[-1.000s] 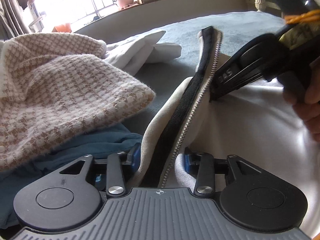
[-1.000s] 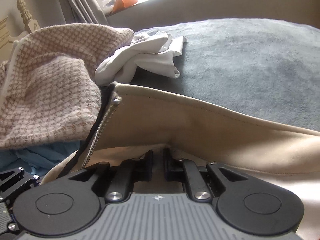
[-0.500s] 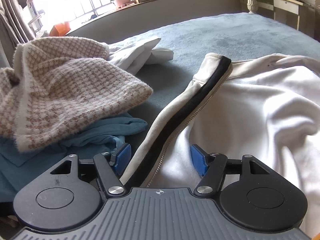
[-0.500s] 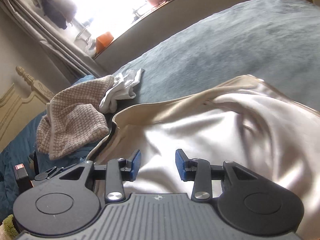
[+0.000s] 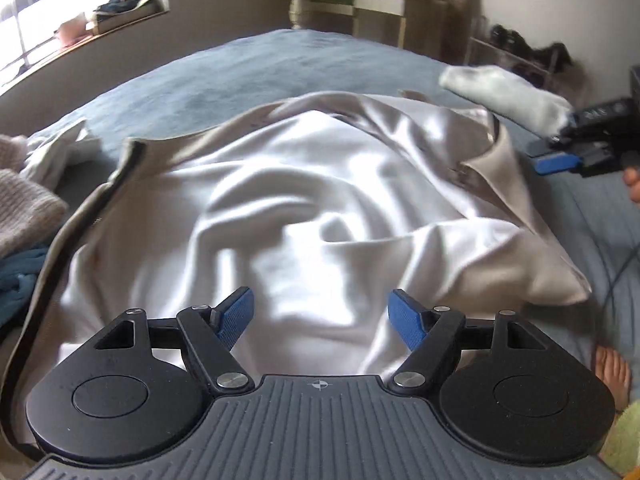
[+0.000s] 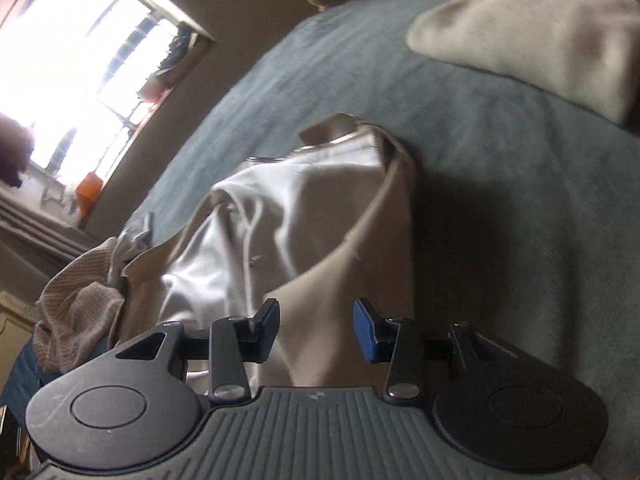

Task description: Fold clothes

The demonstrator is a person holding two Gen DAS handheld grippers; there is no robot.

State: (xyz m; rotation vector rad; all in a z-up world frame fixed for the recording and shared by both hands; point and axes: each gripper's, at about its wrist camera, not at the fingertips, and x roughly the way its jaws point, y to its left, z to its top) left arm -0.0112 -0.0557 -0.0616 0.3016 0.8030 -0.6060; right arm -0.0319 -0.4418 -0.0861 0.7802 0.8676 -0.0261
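A cream zip jacket lies spread inside out on the grey-blue bed, its shiny white lining up and its black zip edge running down the left. My left gripper hovers over the lining, its jaws opening, with nothing between the blue pads. In the right wrist view the same jacket lies crumpled with its beige outer flap nearest. My right gripper is above that flap, jaws opening and holding nothing. It also shows at the right edge of the left wrist view as the right gripper.
A checked beige knit and a teal garment are piled at the left, with a white cloth behind. A folded pale garment lies at the far right of the bed. A person's bare foot shows low right.
Both grippers let go of the jacket's zip edge and opened. They pulled back and swung right, so the whole jacket lies loose on the bed; the right view has rolled.
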